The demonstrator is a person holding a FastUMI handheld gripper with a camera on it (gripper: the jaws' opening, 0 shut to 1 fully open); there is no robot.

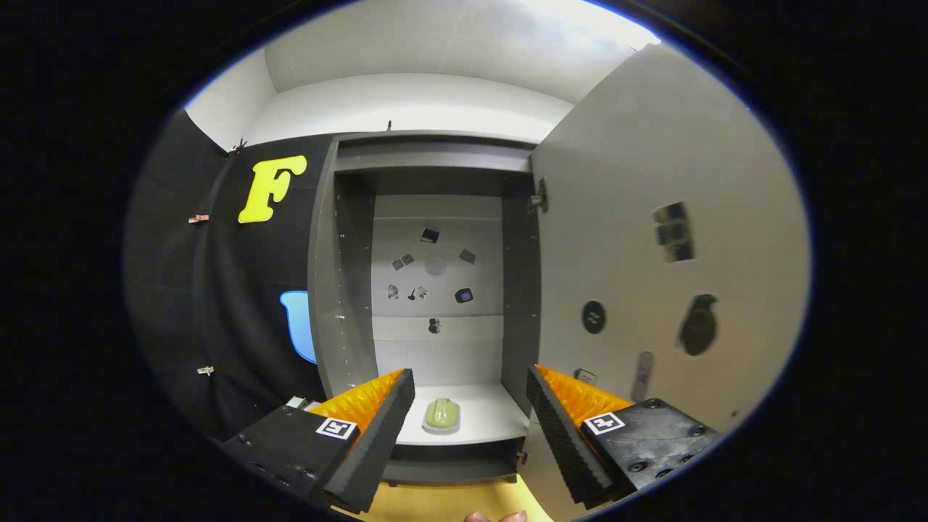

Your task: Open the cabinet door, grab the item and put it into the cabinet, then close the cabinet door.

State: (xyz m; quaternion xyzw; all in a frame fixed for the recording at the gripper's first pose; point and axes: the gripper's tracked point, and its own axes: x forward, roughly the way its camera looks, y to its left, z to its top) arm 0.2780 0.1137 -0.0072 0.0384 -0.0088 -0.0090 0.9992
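Already the cabinet door (674, 239) stands swung wide to the right, and the item (441, 413), a pale green oval on a small dish, sits on the cabinet shelf (478, 428) between and beyond the fingers. Tool (471, 406) released, fingers spread, nothing held. Likely remaining step: close the door. Risk: pushing near the hinge (540, 196) could stall the door, or a finger could clip its edge, leaving it ajar.
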